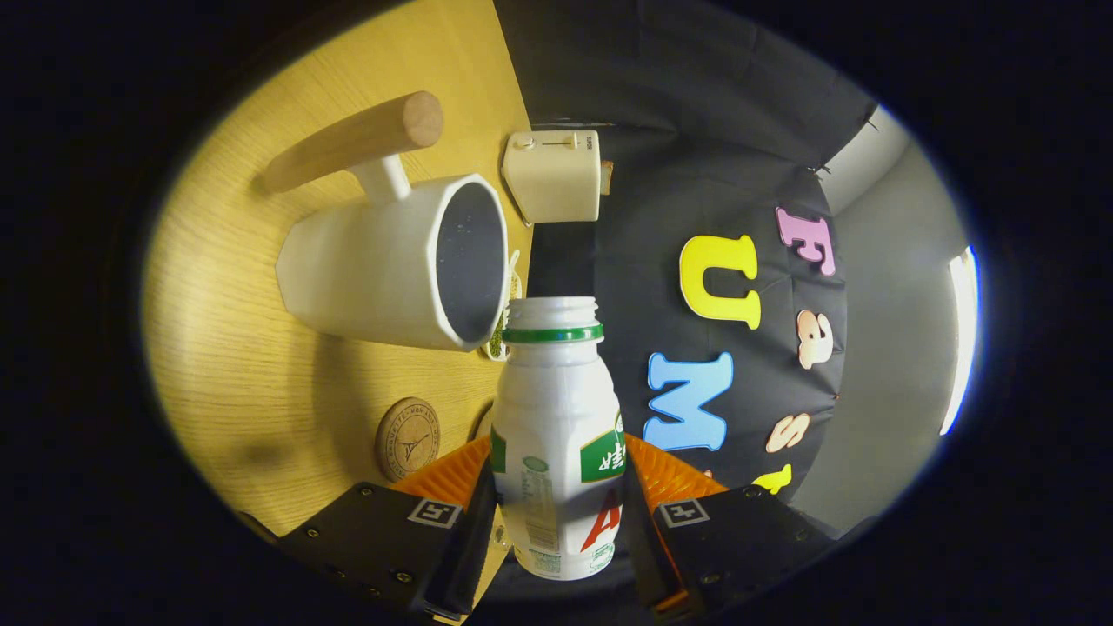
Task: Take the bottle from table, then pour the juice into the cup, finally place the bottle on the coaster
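Your claw [556,513], both fingers clamped on the small white plastic bottle [556,435], tips its open neck beside the white ceramic cup [374,269], likely to pour, near the round cork coaster [407,439] on the wooden bench [235,365].

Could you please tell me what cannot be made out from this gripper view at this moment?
- Juice level: the bottle, clamped between the jaws of the gripper, is opaque.
- Cup contents: its inside is dark shadow.
- Green-and-white item beyond the cup: mostly hidden by cup and bottle.
- Coaster emblem: too small to read.
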Demonstrator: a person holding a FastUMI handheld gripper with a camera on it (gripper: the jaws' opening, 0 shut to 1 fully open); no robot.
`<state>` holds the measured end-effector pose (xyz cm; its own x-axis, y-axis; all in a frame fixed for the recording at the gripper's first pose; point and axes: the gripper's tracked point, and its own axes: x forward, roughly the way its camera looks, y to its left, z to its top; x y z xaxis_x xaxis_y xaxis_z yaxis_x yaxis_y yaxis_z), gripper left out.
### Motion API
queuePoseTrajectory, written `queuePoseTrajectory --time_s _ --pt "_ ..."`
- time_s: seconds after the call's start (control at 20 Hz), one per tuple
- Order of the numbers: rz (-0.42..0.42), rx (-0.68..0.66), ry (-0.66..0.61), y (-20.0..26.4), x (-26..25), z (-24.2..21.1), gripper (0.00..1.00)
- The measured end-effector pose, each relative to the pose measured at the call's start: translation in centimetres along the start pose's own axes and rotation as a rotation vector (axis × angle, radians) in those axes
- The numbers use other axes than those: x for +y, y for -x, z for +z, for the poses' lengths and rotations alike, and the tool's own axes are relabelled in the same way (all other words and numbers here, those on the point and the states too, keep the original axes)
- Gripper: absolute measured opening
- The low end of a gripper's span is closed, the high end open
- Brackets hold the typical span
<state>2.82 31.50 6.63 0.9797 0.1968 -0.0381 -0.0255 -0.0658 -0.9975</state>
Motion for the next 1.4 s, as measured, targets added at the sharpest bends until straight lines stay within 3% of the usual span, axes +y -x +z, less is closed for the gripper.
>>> queuePoseTrajectory --time_s 1.4 --pt "-0.019 0.01 0.156 0.2 -1.5 -0.7 0.68"
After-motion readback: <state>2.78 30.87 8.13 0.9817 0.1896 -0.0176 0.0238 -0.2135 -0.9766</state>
